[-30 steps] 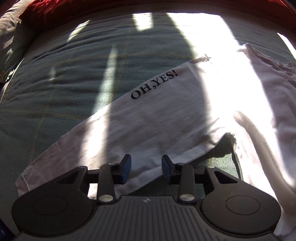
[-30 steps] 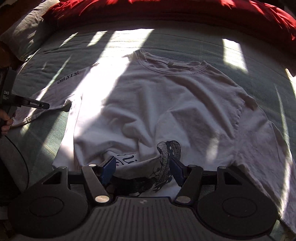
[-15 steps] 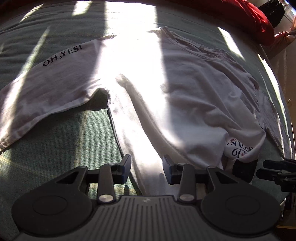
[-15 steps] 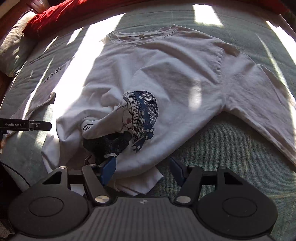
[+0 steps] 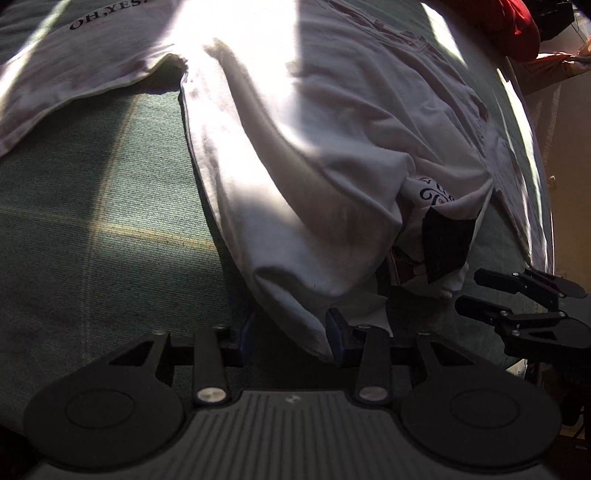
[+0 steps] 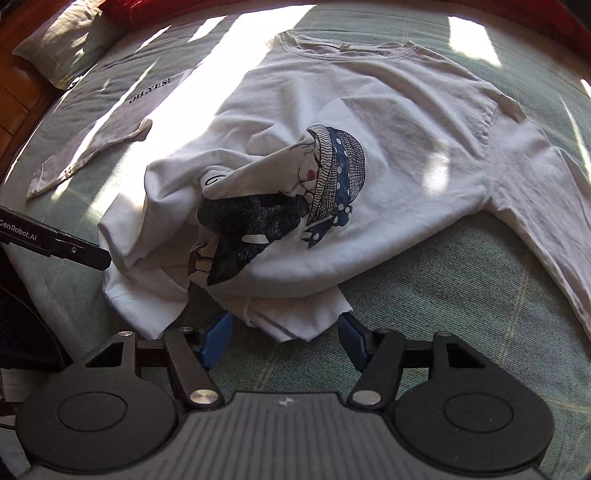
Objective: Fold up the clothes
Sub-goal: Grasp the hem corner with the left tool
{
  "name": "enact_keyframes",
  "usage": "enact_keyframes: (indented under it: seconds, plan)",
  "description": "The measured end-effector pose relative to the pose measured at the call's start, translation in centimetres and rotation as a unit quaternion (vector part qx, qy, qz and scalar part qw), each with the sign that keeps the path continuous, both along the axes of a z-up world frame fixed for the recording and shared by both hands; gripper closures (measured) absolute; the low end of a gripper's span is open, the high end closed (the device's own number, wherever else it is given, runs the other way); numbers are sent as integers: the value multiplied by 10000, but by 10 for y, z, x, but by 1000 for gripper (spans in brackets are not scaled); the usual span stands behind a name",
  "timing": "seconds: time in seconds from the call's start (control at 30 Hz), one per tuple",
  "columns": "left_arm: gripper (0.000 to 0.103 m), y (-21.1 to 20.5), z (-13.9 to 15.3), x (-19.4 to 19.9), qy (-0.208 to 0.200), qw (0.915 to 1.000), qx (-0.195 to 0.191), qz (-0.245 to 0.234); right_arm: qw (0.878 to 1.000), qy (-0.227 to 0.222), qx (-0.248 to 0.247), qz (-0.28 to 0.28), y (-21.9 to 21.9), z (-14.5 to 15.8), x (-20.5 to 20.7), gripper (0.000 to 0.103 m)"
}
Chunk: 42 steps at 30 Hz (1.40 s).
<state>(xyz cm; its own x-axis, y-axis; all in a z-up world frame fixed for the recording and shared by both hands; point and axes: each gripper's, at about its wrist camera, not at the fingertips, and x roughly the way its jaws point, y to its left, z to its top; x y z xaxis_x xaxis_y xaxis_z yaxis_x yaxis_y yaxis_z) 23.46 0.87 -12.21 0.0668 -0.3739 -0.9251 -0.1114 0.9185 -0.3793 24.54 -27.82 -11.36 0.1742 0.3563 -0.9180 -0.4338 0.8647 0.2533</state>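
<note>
A white long-sleeved shirt (image 6: 406, 122) lies on the green bed cover (image 6: 461, 295), its lower part rumpled and turned up around a print of a woman in a blue hat (image 6: 332, 177). The left sleeve reads "OH,YES!" (image 5: 107, 18). My right gripper (image 6: 284, 339) stands open, with a corner of the hem (image 6: 299, 325) between its blue pads. My left gripper (image 5: 291, 339) is open over the shirt's (image 5: 314, 147) lower left corner, cloth lying between its pads and against the right one. In the left wrist view the right gripper (image 5: 471, 291) hovers by the rumpled print.
A red blanket (image 5: 517, 29) lies at the head of the bed, and a grey pillow (image 6: 62, 44) in the far left corner. The bed's edge (image 5: 546, 229) runs down the right of the left wrist view. Bare green cover (image 5: 92, 184) stretches left of the shirt.
The left gripper swept from the lettered sleeve across to the shirt's lower left corner. The right gripper sank toward the hem, and the printed lower part now lies turned up and rumpled.
</note>
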Motion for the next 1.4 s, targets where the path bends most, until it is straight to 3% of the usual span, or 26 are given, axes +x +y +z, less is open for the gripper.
enact_keyframes:
  seconds: [0.07,0.17,0.23,0.27,0.33,0.4,0.57,0.67,0.7,0.9,1.0,1.03,1.07,1.1,1.13,1.23,1.3,1.4]
  plan:
    - [64,-6,-4,-8,152,9998,-108,-72,10000,25,20,19,1,-1,-1,35]
    - [64,-26,-1,-18,-74,9967,206,-783,9997,-43,-42,243,6,0,-3,35]
    - [64,-44,6,-28,-492,9833,641,-1629,9992,-89,-84,393,10,0,-5,35]
    - [64,-53,10,-34,-740,9705,876,-2121,9986,-128,-120,496,12,0,-6,35]
    - [64,-67,14,-48,-1138,9390,1175,-3025,9979,-146,-134,615,14,1,-7,35]
    - [63,-75,19,-63,-1608,8989,1447,-3811,9978,-119,-123,636,14,0,-6,35]
    - [63,-81,17,-87,-2865,7886,1975,-5069,9979,-122,-81,637,12,1,-4,35]
    - [63,-85,8,-95,-3364,7146,2200,-5725,9975,-129,-109,690,10,0,-6,35]
    - [63,-87,5,-97,-3487,6938,2221,-5897,9974,-126,-131,699,9,0,-7,35]
    - [62,-103,-10,-106,-3959,5975,2199,-6617,9981,-99,-163,594,2,-2,-11,35]
    - [62,-111,-17,-108,-3942,5788,2178,-6798,9984,-115,-135,545,0,0,-13,35]
    - [64,-113,-20,-108,-3925,5764,2183,-6827,9984,-108,-131,534,0,0,-13,35]
    - [71,-115,-21,-107,-3907,5774,2167,-6834,9985,-101,-126,524,-1,-1,-14,35]
    - [89,-117,-22,-107,-3889,5783,2152,-6841,9986,-93,-122,513,-1,-1,-14,35]
    - [96,-119,-21,-105,-3815,5890,2129,-6798,9986,-77,-113,505,-2,-2,-14,35]
    - [96,-116,-9,-98,-3647,6378,2031,-6473,9987,-83,-91,494,-5,-3,-14,35]
    - [97,-110,-1,-93,-3505,6661,2081,-6246,9989,-72,-72,449,-8,-3,-13,35]
    - [97,-94,11,-92,-3306,6864,2330,-6044,9993,-56,-26,376,-13,-3,-9,35]
